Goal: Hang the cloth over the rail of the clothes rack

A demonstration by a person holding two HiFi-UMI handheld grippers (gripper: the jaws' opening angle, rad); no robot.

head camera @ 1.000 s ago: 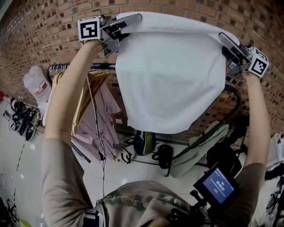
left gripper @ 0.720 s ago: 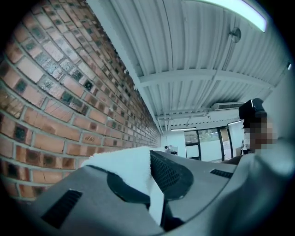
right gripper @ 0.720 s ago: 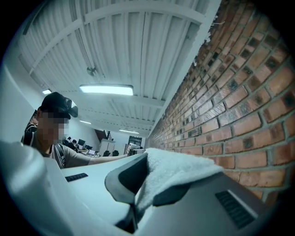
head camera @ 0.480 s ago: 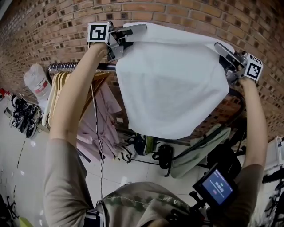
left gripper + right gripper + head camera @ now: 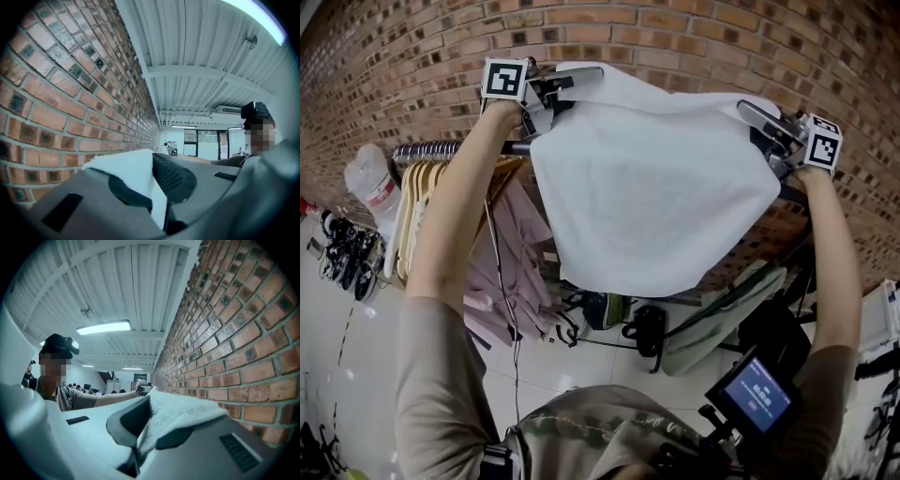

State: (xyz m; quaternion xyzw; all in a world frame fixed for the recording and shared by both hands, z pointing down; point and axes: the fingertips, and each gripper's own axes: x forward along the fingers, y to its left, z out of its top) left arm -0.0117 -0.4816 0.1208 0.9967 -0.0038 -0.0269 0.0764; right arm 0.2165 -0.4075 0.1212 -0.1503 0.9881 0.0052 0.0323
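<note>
Two cloth (image 5: 656, 187) corners pinched in left tool (image 5: 577, 80) and right tool (image 5: 757, 119), lower toward rail (image 5: 441, 148) than before

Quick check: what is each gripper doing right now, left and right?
Left gripper: closed on one top corner of the white cloth.
Right gripper: closed on the other top corner of the white cloth.

Cloth (image 5: 656, 187) lower, nearer rail (image 5: 431, 148).

The cloth (image 5: 652, 197) spans from the left gripper (image 5: 581, 77) to the right gripper (image 5: 755, 117), before the rail (image 5: 441, 148) — hangers (image 5: 412, 206) on it, left; brick wall (image 5: 394, 66) behind.
</note>
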